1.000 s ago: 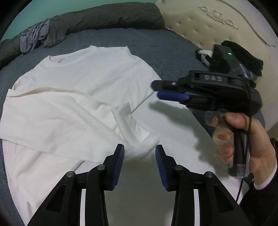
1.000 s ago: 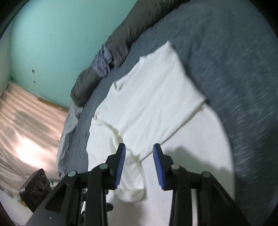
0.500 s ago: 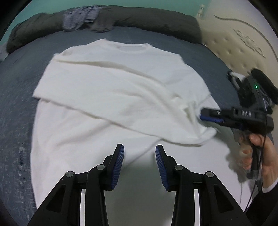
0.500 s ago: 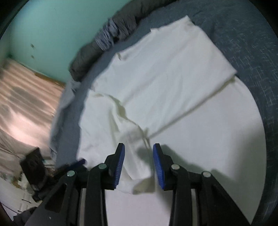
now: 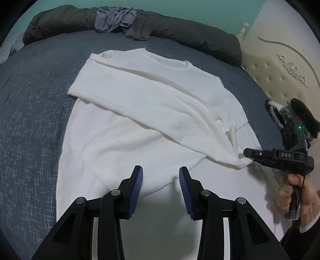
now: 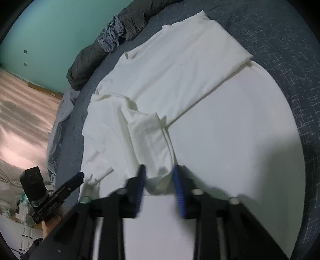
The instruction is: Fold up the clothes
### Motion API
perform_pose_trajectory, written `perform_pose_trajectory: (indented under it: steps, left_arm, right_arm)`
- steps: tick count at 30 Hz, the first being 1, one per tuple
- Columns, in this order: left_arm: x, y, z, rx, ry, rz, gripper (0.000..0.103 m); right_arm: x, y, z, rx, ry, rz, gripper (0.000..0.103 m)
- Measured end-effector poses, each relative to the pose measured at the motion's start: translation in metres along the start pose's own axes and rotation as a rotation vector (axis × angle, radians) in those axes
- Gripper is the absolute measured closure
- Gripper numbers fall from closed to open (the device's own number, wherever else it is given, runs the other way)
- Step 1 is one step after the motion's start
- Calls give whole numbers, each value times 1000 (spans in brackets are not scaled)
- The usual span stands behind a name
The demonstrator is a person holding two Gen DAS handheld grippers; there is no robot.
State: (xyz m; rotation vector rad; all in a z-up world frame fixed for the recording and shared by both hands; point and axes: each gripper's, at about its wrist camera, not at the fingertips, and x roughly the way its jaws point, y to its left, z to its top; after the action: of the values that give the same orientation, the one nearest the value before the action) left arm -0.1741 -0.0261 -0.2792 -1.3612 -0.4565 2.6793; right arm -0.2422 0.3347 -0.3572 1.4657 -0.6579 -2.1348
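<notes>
Bed cover (image 5: 30, 124): blue-grey, woven pattern; its left and near edges are cut off by the lens rim in your left wrist view.
Dark bolster (image 5: 180, 26): lies along the far side of the bed, with a crumpled grey cloth (image 5: 114, 18) on top; what the cloth is cannot be made out.
White shirt (image 5: 140, 112): lies spread on the bed cover, collar toward the bolster; one side is folded across the body, leaving a long diagonal crease. Fabric is plain white, lightly rumpled.
Left gripper (image 5: 161, 180): your jaws stand partly open just above the shirt's lower hem, nothing between the pads.
Sleeve end (image 6: 158, 180): bunched between your right pads; the right wrist view is blurred here, so contact cannot be confirmed.
Right gripper (image 6: 158, 178): your jaws are closing on the sleeve end; in the left wrist view its tip meets the cloth corner and the pads are hidden.
Right hand (image 5: 304, 192): wraps the handle; sleeve cut off at the frame edge.
Headboard (image 5: 280, 66): cream, tufted, partly cropped.
</notes>
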Motion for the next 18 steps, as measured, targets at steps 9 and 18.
perform_pose_trajectory:
  steps: [9, 18]
  left_arm:
    - [-20, 19, 0, -36, -40, -11, 62]
    - [-37, 38, 8, -69, -63, -15, 62]
  right_arm:
    - [-25, 22, -10, 11, -88, -20, 101]
    - [-82, 48, -16, -27, -196, -78, 101]
